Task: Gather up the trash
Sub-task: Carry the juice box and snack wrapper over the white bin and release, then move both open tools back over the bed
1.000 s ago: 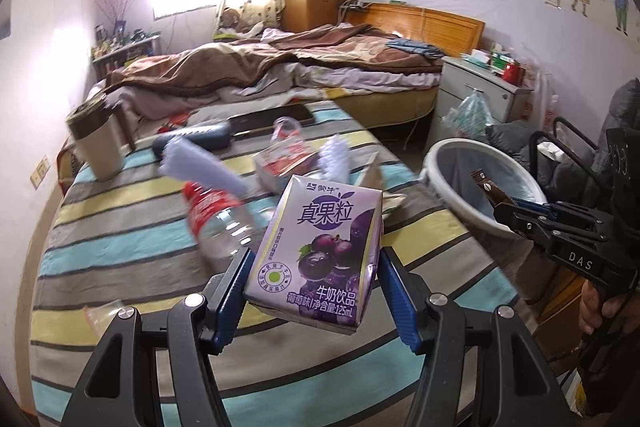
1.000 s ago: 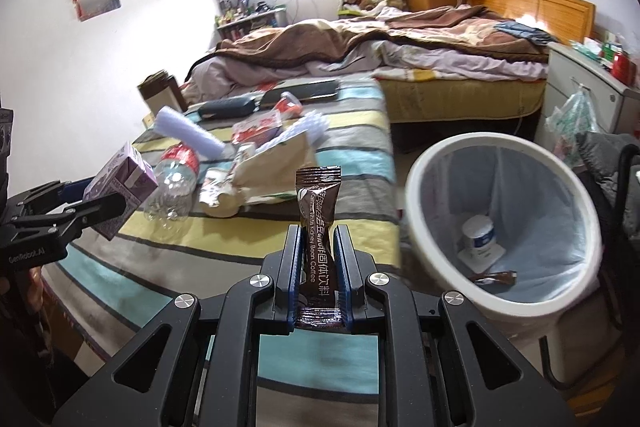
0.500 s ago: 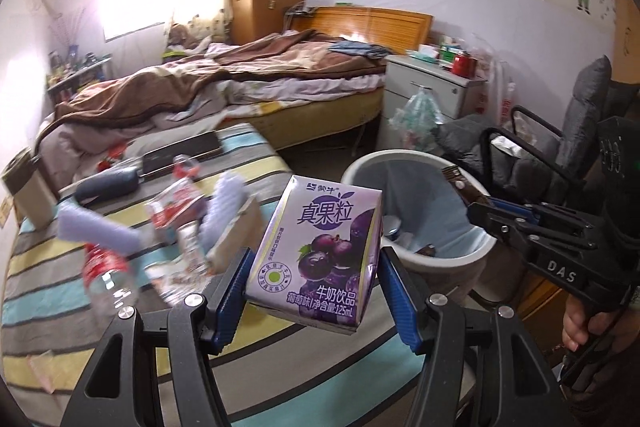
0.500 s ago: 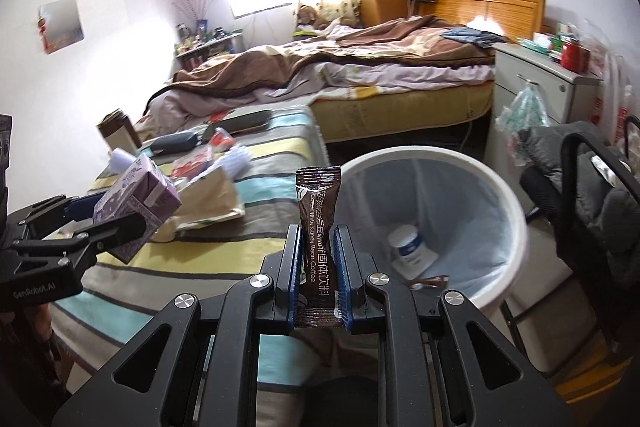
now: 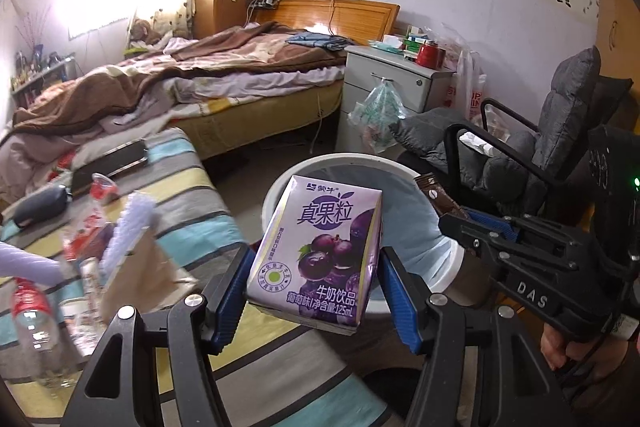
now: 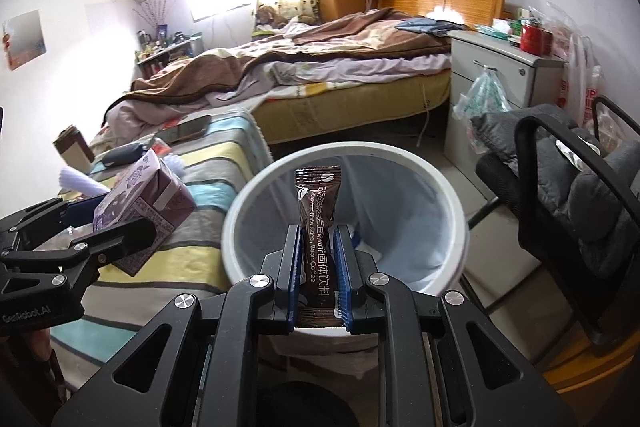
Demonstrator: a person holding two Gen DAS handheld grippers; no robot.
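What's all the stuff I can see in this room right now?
drink carton: one, purple, clamped in the left gripper
coffee sachet: one, brown, clamped upright in the right gripper
bin: one, white with a pale liner, on the floor beside the striped cover
striped cover: one, grey, yellow and blue, with litter on it
plastic bottle: one, clear with a red label, lying on the cover
bed: one, brown blanket, behind
chair: one, grey, right
left gripper: one, black with blue pads
right gripper: one, black with blue pads

Both wrist views angled down, close; share bin [image 5: 448, 267].
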